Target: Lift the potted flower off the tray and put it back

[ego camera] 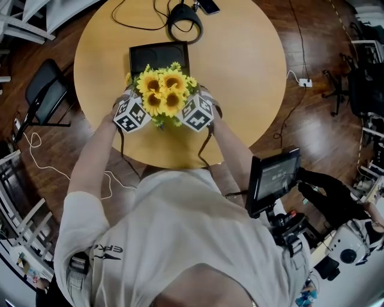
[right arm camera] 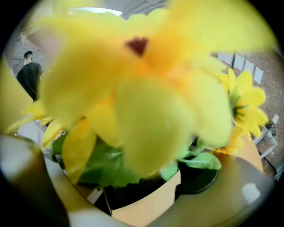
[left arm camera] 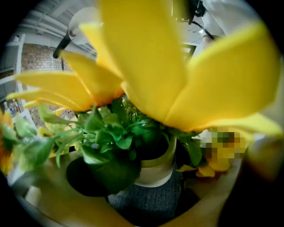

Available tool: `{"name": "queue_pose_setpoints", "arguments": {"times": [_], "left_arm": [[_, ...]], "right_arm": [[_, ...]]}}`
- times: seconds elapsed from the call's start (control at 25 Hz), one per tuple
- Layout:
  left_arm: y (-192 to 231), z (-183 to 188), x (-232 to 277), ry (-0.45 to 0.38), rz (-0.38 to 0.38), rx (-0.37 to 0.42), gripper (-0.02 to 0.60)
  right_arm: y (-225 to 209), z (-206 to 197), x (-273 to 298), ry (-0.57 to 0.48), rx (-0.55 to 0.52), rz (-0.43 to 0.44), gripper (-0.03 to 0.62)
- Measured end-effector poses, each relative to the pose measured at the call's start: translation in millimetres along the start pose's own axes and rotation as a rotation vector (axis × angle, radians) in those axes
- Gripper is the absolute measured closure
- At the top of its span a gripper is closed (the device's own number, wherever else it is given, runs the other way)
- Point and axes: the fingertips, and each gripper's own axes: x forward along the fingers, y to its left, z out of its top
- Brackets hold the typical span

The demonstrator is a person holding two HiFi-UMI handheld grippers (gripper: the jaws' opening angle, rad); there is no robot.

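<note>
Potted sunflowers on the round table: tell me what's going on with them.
A person holds tongs in each hand: left tongs and right tongs flank the potted sunflowers on the round table. Both are open around the cream pot, not gripping it. The pot stands on a dark grey surface; a black tray shows just behind the flowers.

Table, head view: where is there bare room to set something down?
The whole right side of the table, right of the tray and sunflowers, is bare; a narrower strip lies left of them. Crowded: the middle, and the far edge with the black cable coil and phone.
</note>
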Motion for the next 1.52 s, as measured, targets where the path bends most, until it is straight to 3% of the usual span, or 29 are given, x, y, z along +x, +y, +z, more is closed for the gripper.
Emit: {"name": "queue_pose_setpoints", "arguments": {"times": [0.32, 0.56, 0.84, 1.04, 1.24, 1.36, 1.52], "left_arm": [[9, 2, -32, -0.012, 0.067, 0.012, 0.100], [12, 5, -68, -0.051, 0.149, -0.009, 0.100], [18, 26, -119, -0.189, 0.288, -0.089, 0.100], [19, 46, -155, -0.338, 0.358, -0.220, 0.114], [7, 76, -193, -0.520, 0.414, -0.325, 0.206], [-6, 94, -216, -0.610, 0.459, -0.380, 0.334], [-26, 105, -236, -0.663, 0.525, -0.424, 0.447]], "right_arm": [[-11, 4, -21, -0.001, -0.022, -0.043, 0.109], [-21, -2, -51, -0.009, -0.004, -0.125, 0.112], [-27, 27, -105, -0.134, 0.019, -0.274, 0.151], [-11, 55, -137, -0.264, 0.115, -0.314, 0.195], [-3, 71, -177, -0.456, 0.325, -0.382, 0.342], [9, 85, -205, -0.560, 0.374, -0.424, 0.435], [30, 96, -231, -0.648, 0.377, -0.450, 0.528]]}}
